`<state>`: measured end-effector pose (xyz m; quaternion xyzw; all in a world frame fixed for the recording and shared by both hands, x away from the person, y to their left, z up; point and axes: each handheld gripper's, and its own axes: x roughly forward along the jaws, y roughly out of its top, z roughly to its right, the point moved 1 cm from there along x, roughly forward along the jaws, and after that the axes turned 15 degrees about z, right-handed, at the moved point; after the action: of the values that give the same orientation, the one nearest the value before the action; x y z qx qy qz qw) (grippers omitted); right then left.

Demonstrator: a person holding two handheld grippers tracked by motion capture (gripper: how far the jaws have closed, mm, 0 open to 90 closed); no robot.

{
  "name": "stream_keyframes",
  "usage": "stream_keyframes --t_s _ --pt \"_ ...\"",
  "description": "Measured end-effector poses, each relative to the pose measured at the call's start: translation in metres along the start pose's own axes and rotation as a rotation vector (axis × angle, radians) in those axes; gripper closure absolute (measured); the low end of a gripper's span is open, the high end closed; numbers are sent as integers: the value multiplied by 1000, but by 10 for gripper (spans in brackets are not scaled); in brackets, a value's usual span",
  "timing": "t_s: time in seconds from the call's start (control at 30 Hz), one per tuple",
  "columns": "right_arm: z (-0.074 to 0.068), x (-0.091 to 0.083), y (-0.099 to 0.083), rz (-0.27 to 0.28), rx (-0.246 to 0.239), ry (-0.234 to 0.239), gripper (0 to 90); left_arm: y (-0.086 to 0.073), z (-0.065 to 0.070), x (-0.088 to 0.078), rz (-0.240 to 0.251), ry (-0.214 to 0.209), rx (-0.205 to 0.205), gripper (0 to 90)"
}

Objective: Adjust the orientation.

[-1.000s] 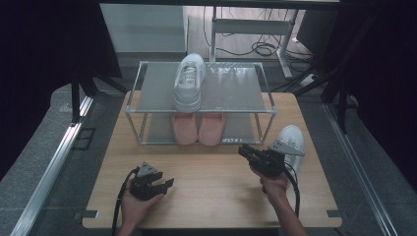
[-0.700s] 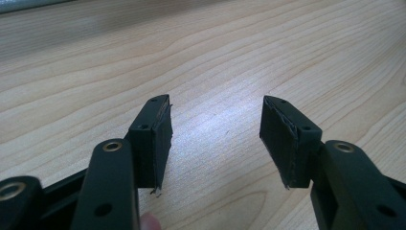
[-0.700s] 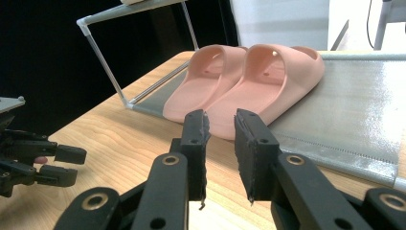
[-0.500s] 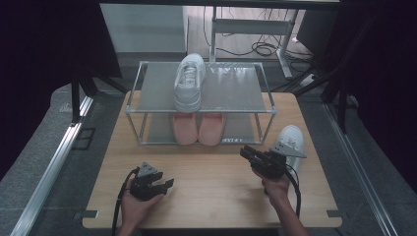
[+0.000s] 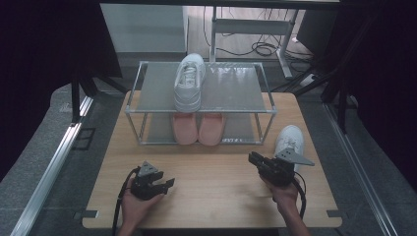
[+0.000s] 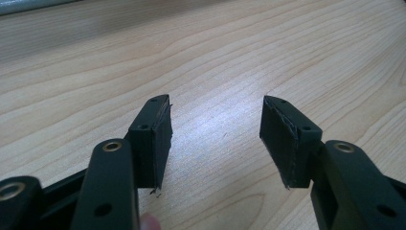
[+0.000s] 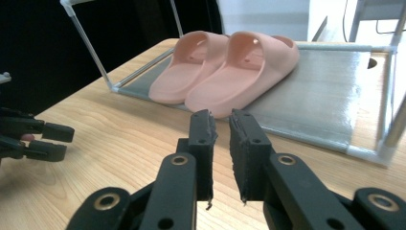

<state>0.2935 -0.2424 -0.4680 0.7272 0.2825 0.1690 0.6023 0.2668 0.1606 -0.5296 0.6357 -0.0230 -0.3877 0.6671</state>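
The white sneaker (image 5: 289,140) lies on the bench (image 5: 216,196) at its right side, outside the rack (image 5: 199,110), toe pointing away from me, just beside and slightly beyond my right claw (image 5: 254,160). Its mate (image 5: 189,81) already sits on the rack's top shelf, and a pair of pink slippers (image 7: 225,67) occupies the lower shelf. Risk, as I judge it: my right claw points toward the rack and the slippers, not toward the sneaker, so a straight advance would nudge the slippers or strike the rack's thin frame. A second risk: the jaws of my right claw have just been closing and now stand at a narrow gap with nothing between them; that gap looks too small to take the sneaker's collar, so a grasp attempted now would push the shoe across the bench toward the right edge. I would need to turn right and spread the jaws first. My left claw (image 5: 164,184) rests low over the bare bench at the front left, jaws wide and empty, well apart from the sneaker.
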Motion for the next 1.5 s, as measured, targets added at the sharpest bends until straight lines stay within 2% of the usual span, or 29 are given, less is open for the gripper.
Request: stream_keyframes --t_s 0.5,0.73,1.07,1.5 --pt "-1 -19 -14 -72 -48 -55 891 1 0 0 -1 -2 0 455" --pt "0 -29 -21 -107 -95 -113 891 1 -1 1 -3 -3 -1 455" --pt "1 -33 -24 -120 -134 -168 892 1 -2 0 -1 -1 -1 455" --pt "8 -42 -27 -127 -135 -217 892 0 -1 1 -7 -3 1 454"
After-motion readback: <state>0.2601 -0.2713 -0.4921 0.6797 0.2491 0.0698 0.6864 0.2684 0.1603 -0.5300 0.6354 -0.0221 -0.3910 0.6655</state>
